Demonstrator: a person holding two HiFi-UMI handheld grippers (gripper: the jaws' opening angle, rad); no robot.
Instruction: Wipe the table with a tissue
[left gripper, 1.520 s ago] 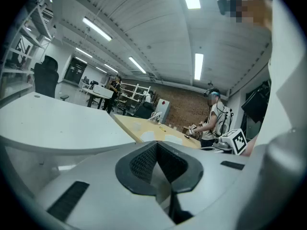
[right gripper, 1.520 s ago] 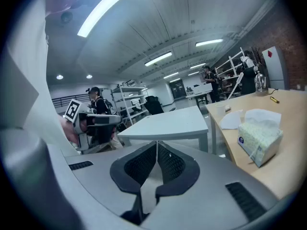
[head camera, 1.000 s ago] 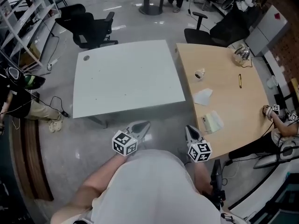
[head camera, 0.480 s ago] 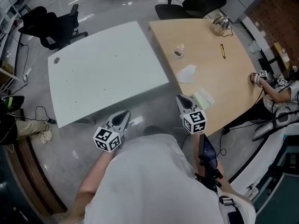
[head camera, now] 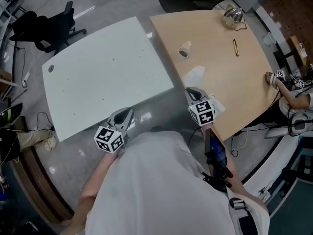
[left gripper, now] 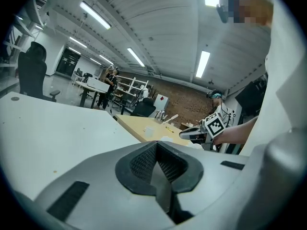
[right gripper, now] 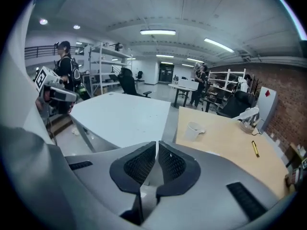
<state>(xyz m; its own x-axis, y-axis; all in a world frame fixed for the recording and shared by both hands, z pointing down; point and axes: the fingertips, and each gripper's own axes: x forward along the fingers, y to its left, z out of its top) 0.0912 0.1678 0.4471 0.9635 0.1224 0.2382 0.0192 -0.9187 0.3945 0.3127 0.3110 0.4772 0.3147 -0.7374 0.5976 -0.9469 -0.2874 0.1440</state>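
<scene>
The right gripper (head camera: 191, 91) has its jaws together with nothing between them; its own view shows the pads (right gripper: 144, 164) meeting along a thin seam. It hangs over the near edge of the wood table (head camera: 244, 82), tips pointing across the top. The tissue (head camera: 195, 75) lies flat on that table just ahead of the tips, and nothing touches it. A pale pack (head camera: 219, 105) shows just beside the gripper's cube, partly hidden. Farther along the same table stand a cup (head camera: 184, 49) and, to its right, a pen (head camera: 235, 47), with a shiny object (head camera: 232, 17) near the far edge.

The left gripper (head camera: 125, 113) is also closed and empty, its pads (left gripper: 144, 162) pressed to each other. It is held off the near corner of the white table (head camera: 98, 67), over the floor, well apart from the tissue. The white table sits just beside the wood one, and a black chair (head camera: 41, 26) stands beyond it.
</scene>
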